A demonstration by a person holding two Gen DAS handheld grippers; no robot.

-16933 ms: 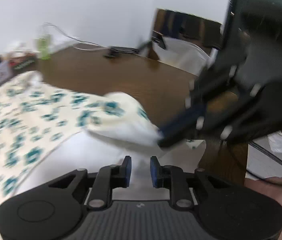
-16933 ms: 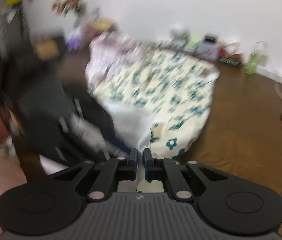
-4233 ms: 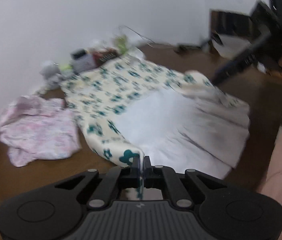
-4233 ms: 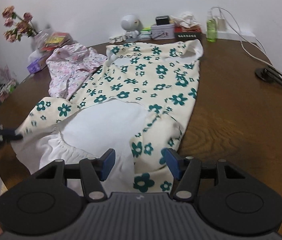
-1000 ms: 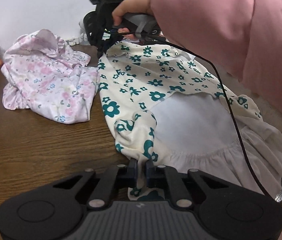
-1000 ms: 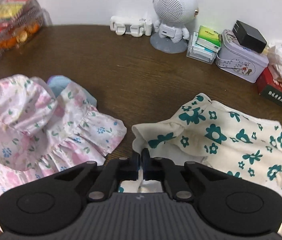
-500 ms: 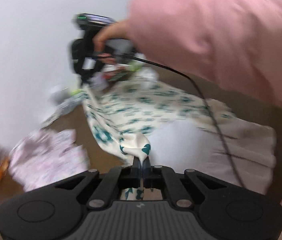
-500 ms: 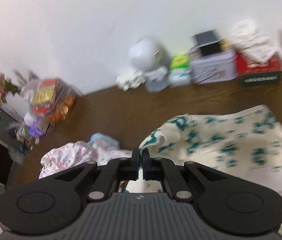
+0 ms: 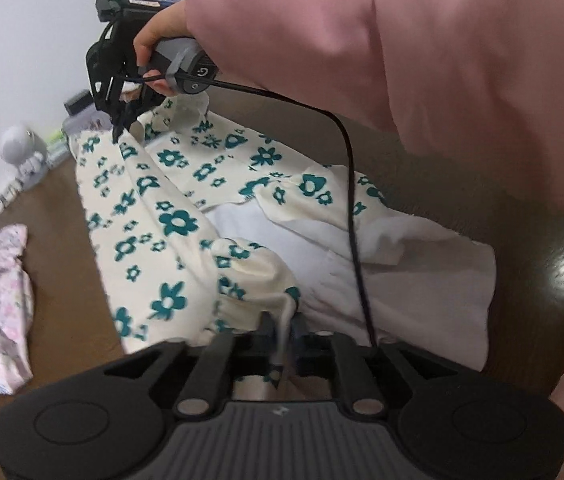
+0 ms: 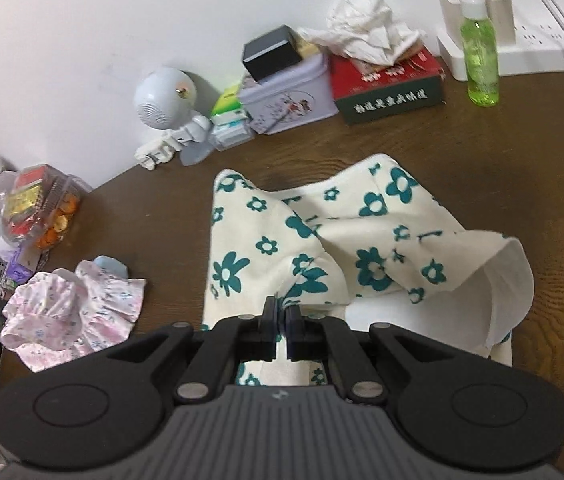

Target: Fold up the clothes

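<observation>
A cream cotton garment printed with teal flowers lies spread on the dark brown wooden table, one long side lifted over toward the middle in what looks like a lengthwise fold. Nearest the lens in the left-wrist view, at six o'clock, the left gripper has a bunched corner of the hem between its black fingers, and its jaws are opening, apparently to let that corner drop onto the white lining now that the edge sits where the fold wants it. Farther back, at eleven o'clock, the right gripper pinches the opposite end of the same edge near the neckline, held aloft by a hand from a pink sleeve so the cloth hangs taut between the two grips. Its own camera shows the pads almost together on a thin fold of floral fabric, though these jaws too are beginning to part. Left of the garment, at nine o'clock, a crumpled pink floral garment waits aside, likely next in line. Against the wall at twelve o'clock stand a white round-headed toy robot, a lilac tin box, a red tissue box and a green spray bottle, pushed back clear of the working space.
</observation>
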